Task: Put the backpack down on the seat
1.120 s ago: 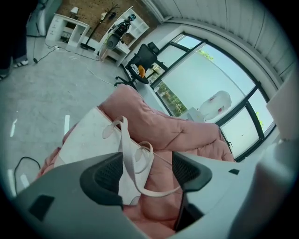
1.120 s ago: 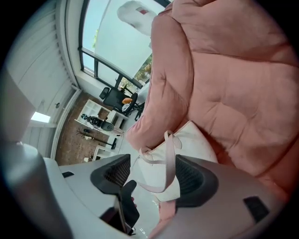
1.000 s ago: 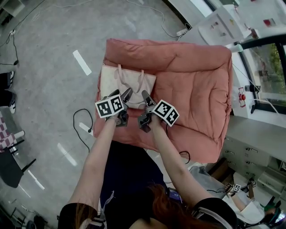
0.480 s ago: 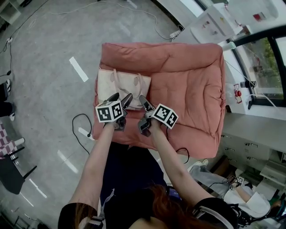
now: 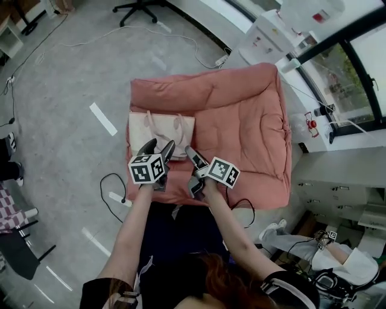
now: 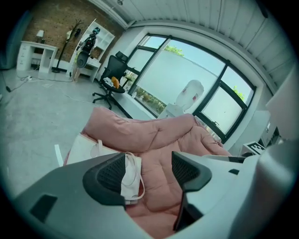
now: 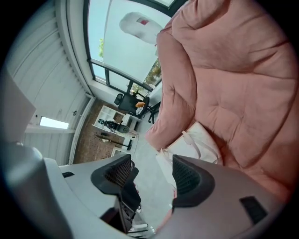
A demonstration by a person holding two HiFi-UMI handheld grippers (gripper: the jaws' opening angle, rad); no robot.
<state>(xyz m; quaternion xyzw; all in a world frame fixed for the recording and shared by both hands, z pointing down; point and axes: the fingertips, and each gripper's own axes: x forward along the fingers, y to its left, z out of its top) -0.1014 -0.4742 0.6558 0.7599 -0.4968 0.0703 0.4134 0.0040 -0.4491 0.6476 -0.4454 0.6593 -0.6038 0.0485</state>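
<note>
A cream backpack (image 5: 160,128) with pale pink straps lies flat on the left part of the pink cushioned seat (image 5: 241,127). It also shows in the left gripper view as the backpack (image 6: 88,148) and in the right gripper view as the backpack (image 7: 198,144). My left gripper (image 5: 158,148) hovers just short of the bag's near edge, open, nothing between its jaws. Beside it my right gripper (image 5: 192,158) is open and empty too, over the seat's front edge. In their own views the left gripper (image 6: 148,172) and right gripper (image 7: 152,175) hold nothing.
A black cable (image 5: 111,181) and a white power strip (image 5: 117,198) lie on the grey floor left of the seat. White cabinets (image 5: 338,181) and a window (image 5: 338,66) stand to the right. An office chair (image 5: 136,7) is at the far end. A person (image 5: 325,265) sits at lower right.
Both grippers have drawn back from the backpack toward me and the view has pulled away, so the seat looks smaller. The bag stays flat on the seat.
</note>
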